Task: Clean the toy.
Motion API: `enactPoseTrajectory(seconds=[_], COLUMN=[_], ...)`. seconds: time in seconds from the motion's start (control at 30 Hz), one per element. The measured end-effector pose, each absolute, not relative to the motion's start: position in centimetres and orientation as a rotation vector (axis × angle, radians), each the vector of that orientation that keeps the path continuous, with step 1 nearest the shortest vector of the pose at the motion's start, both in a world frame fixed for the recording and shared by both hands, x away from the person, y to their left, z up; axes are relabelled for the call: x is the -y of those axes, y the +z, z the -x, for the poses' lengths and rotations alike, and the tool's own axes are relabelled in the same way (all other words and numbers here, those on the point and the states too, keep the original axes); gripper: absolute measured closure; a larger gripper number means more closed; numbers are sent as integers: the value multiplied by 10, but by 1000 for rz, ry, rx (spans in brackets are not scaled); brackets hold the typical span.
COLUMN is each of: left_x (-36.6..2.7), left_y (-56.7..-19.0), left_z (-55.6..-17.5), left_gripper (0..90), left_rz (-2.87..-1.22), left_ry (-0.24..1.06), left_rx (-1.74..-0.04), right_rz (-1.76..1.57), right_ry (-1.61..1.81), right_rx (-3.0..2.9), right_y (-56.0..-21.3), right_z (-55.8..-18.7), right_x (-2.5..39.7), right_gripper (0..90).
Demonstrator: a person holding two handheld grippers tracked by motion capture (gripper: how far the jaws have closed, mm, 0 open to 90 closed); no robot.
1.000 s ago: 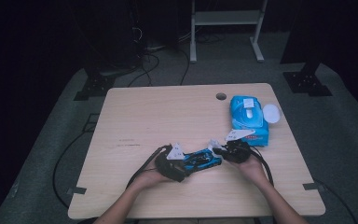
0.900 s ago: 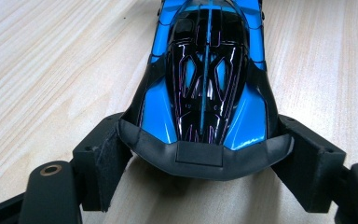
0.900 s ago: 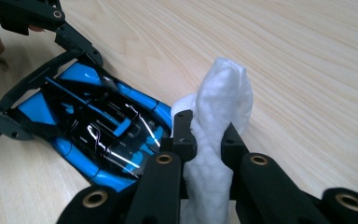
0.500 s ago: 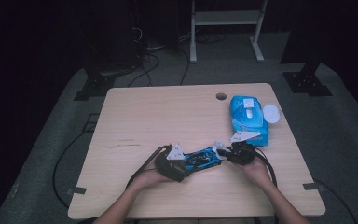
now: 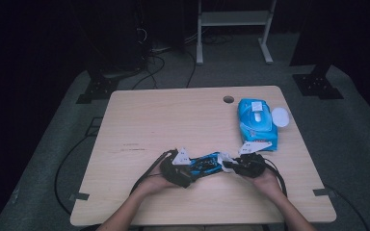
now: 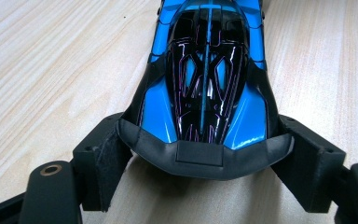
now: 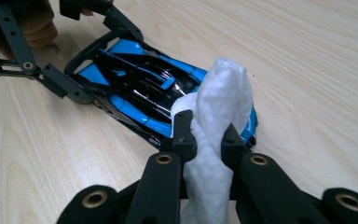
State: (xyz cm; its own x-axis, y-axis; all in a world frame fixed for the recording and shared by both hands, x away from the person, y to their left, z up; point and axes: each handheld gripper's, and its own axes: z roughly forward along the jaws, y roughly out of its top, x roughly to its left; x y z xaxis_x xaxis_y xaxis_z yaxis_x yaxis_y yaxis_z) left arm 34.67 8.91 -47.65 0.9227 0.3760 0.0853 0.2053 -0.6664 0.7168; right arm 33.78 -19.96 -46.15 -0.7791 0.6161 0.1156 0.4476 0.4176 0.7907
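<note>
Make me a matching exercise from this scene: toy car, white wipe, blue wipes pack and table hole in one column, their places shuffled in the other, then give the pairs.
1. toy car
2. white wipe
3. wipes pack
4. table hole

A. pinched by the right gripper
B. near the table's far edge
C. its end between the left gripper fingers
D. lying at the table's right side, lid open

Pairs: 1-C, 2-A, 3-D, 4-B

Both grippers (image 5: 192, 169) (image 5: 232, 165) clamped, facing inward
</note>
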Motion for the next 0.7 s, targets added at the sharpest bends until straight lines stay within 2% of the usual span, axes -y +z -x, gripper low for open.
enactPoseTrajectory(seconds=[0.17, 0.5, 0.7], left_x=[-89, -90, -90], left_y=[-477, -477, -477], left_z=[-347, -348, -348], left_gripper=[234, 234, 236], left_rz=[-2314, -2314, -2319], left_ry=[285, 278, 280], left_rx=[-410, -413, -406], right_rz=[-988, -971, -1016], right_ry=[1266, 1241, 1219], right_rx=[-2476, -2434, -2434], right_y=[-466, -460, -464], right_z=[-339, -374, -378], right_x=[209, 178, 190], right_gripper=[815, 814, 815])
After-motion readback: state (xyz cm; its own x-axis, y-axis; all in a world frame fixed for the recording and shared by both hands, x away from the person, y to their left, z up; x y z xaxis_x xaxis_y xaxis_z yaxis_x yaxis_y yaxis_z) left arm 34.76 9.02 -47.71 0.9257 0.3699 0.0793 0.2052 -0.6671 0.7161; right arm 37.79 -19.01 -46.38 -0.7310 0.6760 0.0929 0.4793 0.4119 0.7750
